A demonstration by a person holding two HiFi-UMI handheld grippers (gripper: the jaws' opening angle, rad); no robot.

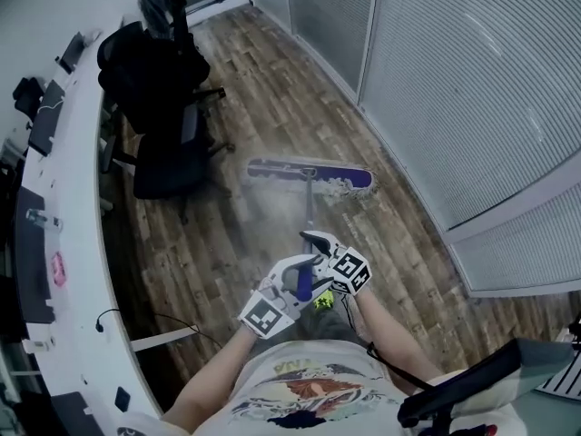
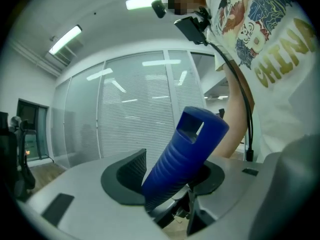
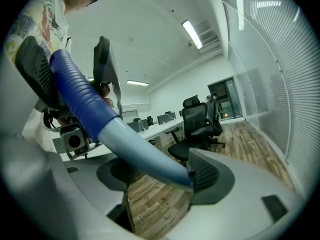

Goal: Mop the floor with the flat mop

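The flat mop head (image 1: 309, 174), blue with a pale fringe, lies on the wooden floor ahead of me. Its thin handle (image 1: 309, 214) slopes back to my hands. My left gripper (image 1: 298, 287) is shut on the ribbed blue grip (image 1: 303, 282) at the handle's top end. In the left gripper view that blue grip (image 2: 182, 154) stands tilted between the dark pads of the left gripper (image 2: 172, 173). My right gripper (image 1: 318, 243) holds the handle just below. In the right gripper view the pale blue handle (image 3: 142, 154) crosses the right gripper (image 3: 160, 178) and rests against one pad (image 3: 205, 176).
Two black office chairs (image 1: 168, 107) stand left of the mop. A long white desk (image 1: 68, 243) runs down the left side, with a cable (image 1: 172, 321) on the floor beside it. Glass walls with blinds (image 1: 454, 89) close off the right. A dark object (image 1: 472, 384) sits at lower right.
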